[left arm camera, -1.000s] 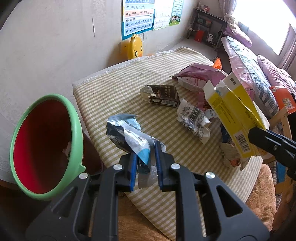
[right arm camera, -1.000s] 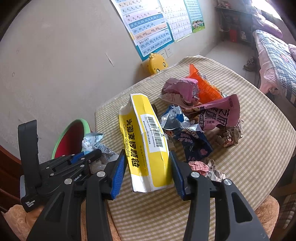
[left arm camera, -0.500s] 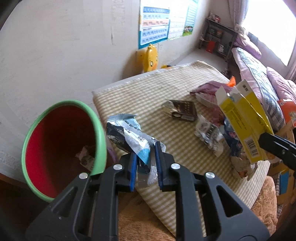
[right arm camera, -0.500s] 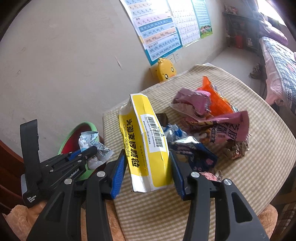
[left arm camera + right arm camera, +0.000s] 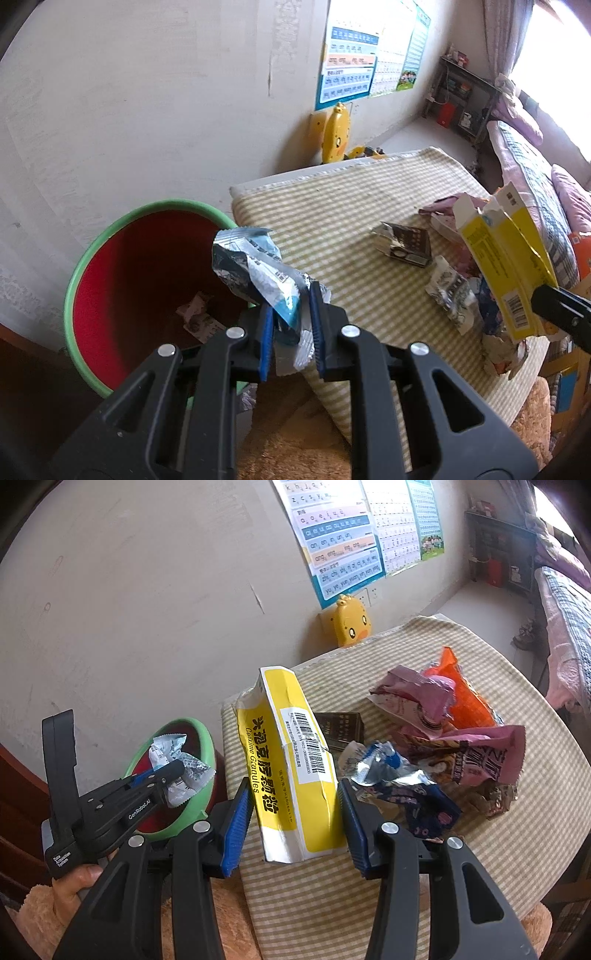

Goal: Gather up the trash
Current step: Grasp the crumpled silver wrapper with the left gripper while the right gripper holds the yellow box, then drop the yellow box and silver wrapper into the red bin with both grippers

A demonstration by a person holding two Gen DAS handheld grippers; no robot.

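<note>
Left wrist view: your left gripper (image 5: pixel 290 332) is pinching a crumpled silver-blue wrapper (image 5: pixel 258 273), holding it above the near rim of the green bin (image 5: pixel 147 210), just off the table's (image 5: pixel 332 206) left edge. Your right gripper (image 5: pixel 293 819) is clamping the yellow carton (image 5: pixel 291 760) upright over the table's front left corner, beside the heap of wrappers (image 5: pixel 443 738).
</note>
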